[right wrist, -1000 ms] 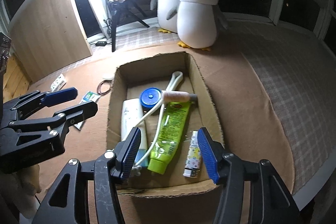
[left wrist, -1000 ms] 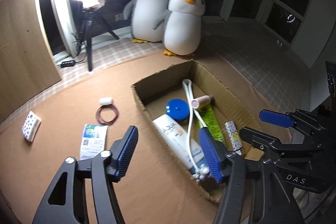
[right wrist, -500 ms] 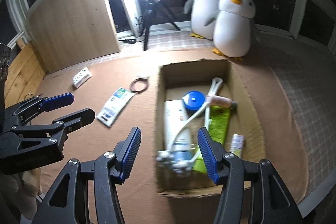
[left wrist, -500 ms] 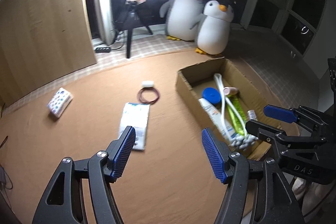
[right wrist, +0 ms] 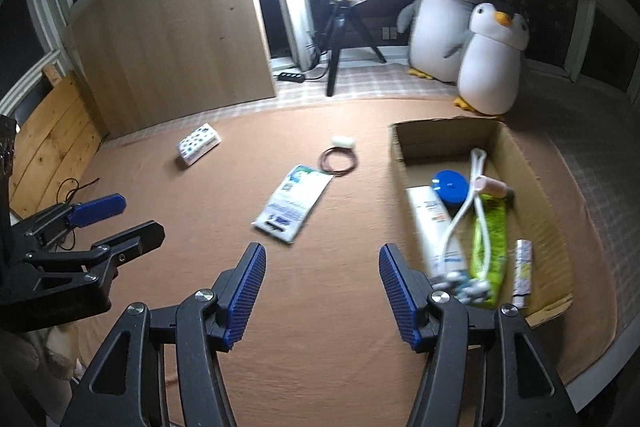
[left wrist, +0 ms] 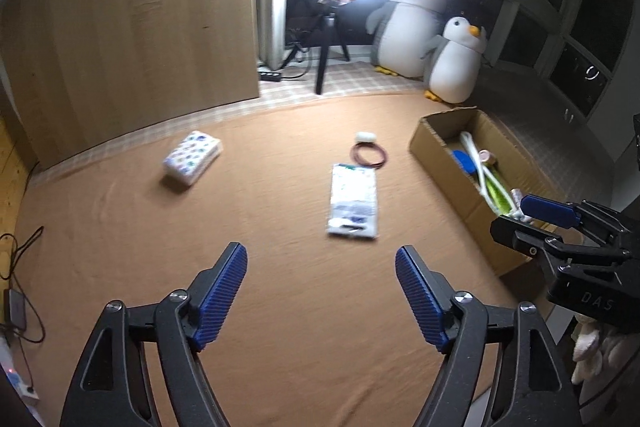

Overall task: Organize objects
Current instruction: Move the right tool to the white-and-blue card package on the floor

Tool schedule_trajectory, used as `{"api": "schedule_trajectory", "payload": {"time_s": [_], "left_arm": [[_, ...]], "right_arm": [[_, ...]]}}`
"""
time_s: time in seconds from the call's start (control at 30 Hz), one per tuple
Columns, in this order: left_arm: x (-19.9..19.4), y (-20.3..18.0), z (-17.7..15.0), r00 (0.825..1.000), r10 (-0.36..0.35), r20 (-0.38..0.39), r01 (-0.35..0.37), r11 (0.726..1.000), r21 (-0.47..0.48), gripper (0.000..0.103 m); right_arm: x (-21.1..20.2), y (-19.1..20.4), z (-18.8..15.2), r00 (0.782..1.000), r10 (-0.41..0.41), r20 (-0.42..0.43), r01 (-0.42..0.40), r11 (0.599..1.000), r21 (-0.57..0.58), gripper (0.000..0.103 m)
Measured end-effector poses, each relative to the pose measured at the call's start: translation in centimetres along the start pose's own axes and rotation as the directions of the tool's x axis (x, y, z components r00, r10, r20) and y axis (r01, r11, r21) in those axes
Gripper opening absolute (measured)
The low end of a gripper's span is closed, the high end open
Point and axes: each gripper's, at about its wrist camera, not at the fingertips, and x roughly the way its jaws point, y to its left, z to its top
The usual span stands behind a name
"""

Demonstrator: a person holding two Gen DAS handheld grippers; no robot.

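A cardboard box (left wrist: 436,155) (right wrist: 536,187) stands at the right of the brown mat; it holds a white tube (right wrist: 434,223), a blue lid (right wrist: 450,185), a green tube (right wrist: 490,239), a white cord (right wrist: 466,207) and a small patterned stick (right wrist: 523,267). On the mat lie a white-and-blue packet (left wrist: 354,201) (right wrist: 294,203), a brown hair tie (left wrist: 370,155) (right wrist: 337,162), a small white case (left wrist: 366,137) (right wrist: 343,141) and a dotted tissue pack (left wrist: 192,157) (right wrist: 199,143). My left gripper (left wrist: 320,295) is open and empty, short of the packet. My right gripper (right wrist: 320,291) is open and empty, left of the box.
A ring light on a tripod (left wrist: 328,39) (right wrist: 340,39) and two plush penguins (left wrist: 456,67) (right wrist: 492,67) stand beyond the mat. A wooden panel (left wrist: 128,27) rises at the back left. Cables (left wrist: 16,267) lie at the left edge.
Both grippers have swung left, away from the box, toward the loose items on the mat. Both stayed open and empty. The objects have not moved.
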Motion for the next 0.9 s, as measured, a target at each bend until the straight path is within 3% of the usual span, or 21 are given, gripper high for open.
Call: {"api": "schedule_trajectory", "payload": {"time_s": [0.23, 0.5, 0.9], "left_arm": [[-0.5, 5.8, -1.6, 1.0, 0.013, -0.001, -0.013, 1.0, -0.01, 0.082], [0.9, 10.3, -2.0, 1.0, 0.016, -0.017, -0.017, 0.999, -0.043, 0.082], [5.7, 10.4, -0.2, 0.999, 0.004, -0.044, -0.007, 0.998, -0.068, 0.082]], "right_arm": [[1.5, 3.7, -0.7, 0.999, 0.006, -0.032, -0.005, 0.999, 0.043, 0.058], [3.5, 4.6, -0.6, 0.998, -0.001, -0.066, 0.007, 0.995, 0.1, 0.059], [9.4, 2.2, 2.0, 0.986, 0.035, -0.162, -0.012, 0.99, 0.143, 0.064]]}}
